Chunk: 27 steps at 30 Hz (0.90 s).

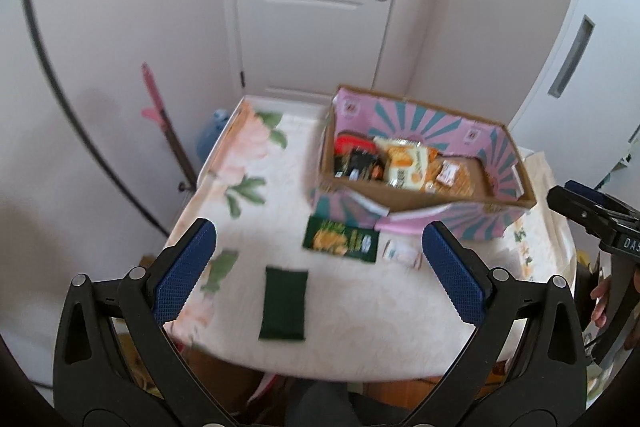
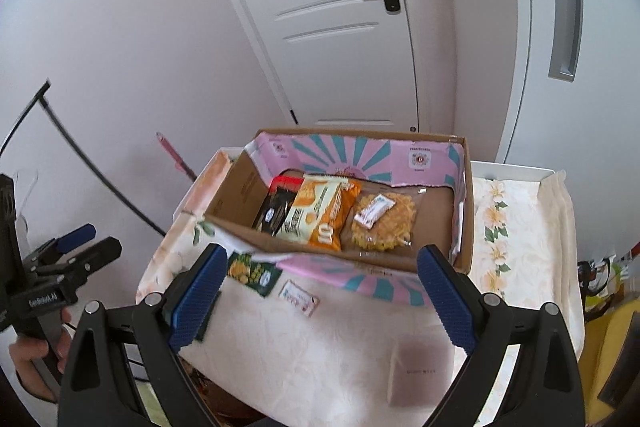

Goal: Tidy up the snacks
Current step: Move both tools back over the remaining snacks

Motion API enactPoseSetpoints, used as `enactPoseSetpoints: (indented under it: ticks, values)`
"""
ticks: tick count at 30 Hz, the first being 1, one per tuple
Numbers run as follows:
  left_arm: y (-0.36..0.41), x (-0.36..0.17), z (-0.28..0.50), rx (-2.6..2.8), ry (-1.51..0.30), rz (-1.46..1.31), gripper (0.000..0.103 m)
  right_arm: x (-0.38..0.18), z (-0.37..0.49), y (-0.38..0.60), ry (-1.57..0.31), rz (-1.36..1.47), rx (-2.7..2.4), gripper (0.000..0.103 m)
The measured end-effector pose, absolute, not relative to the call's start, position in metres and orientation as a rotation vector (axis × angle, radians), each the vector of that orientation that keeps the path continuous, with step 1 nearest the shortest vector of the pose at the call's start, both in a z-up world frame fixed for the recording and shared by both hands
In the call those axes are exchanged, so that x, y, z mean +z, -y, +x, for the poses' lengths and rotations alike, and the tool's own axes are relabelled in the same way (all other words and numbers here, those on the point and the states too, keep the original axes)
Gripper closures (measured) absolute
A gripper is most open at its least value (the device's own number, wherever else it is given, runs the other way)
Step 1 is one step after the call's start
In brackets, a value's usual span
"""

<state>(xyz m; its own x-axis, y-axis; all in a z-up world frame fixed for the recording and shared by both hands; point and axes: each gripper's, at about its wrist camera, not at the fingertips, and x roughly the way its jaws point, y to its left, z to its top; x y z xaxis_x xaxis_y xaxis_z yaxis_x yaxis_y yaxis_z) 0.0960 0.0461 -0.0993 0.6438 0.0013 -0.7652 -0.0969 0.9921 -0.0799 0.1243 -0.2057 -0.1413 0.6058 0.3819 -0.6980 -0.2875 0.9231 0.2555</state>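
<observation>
the cardboard box [image 2: 464, 187] with pink and teal printed walls sits at the far right of the table [image 1: 360, 307], and it already holds several snacks: a dark packet [image 2: 276, 211] at its left, an orange and cream bag [image 2: 320, 215] in the middle, and a clear-wrapped round waffle snack [image 2: 382, 223] to the right, so the sorting looks well begun but not finished. still out on the floral cloth are a green chip packet [image 1: 340, 241] lying just in front of the box's near wall, a small white and pink sachet [image 1: 402, 253] beside it to the right, a plain dark green pouch [image 1: 285, 303] nearer and well apart from the box, and a pale flat packet [image 2: 420, 371] at the near right. the left gripper [image 1: 320, 267] hangs above the near edge with its jaws spread wide and nothing between them, roughly over the dark green pouch. the right gripper [image 2: 324, 291] is likewise wide and empty, aimed at the box's near wall. by my reckoning about four items remain to go in, and the dark green pouch seems the likeliest next pick for the left side
</observation>
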Motion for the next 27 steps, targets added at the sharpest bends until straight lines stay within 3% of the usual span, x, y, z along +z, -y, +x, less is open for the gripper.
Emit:
enactPoseSetpoints:
  ticks: [5,8,18,22,27]
  values:
    - [-0.052,-0.129,0.079,0.087,-0.933,-0.139,0.001,-0.159,0.106,0.198,-0.825,0.077,0.429,0.008]
    - [-0.056,-0.148,0.072,0.093,-0.963,-0.159,0.001,-0.171,0.099,0.190,-0.829,0.046,0.457,0.001]
    - [-0.067,-0.209,0.076,0.089,-1.049,-0.164,0.001,-0.200,0.085,0.169,-0.852,-0.064,0.485,0.000]
    - [-0.071,-0.235,0.088,0.083,-1.070,-0.150,0.005,-0.218,0.084,0.161,-0.873,-0.082,0.491,0.000]
    - [-0.075,-0.265,0.103,0.075,-1.107,-0.131,0.018,-0.242,0.086,0.153,-0.873,-0.073,0.451,0.000]
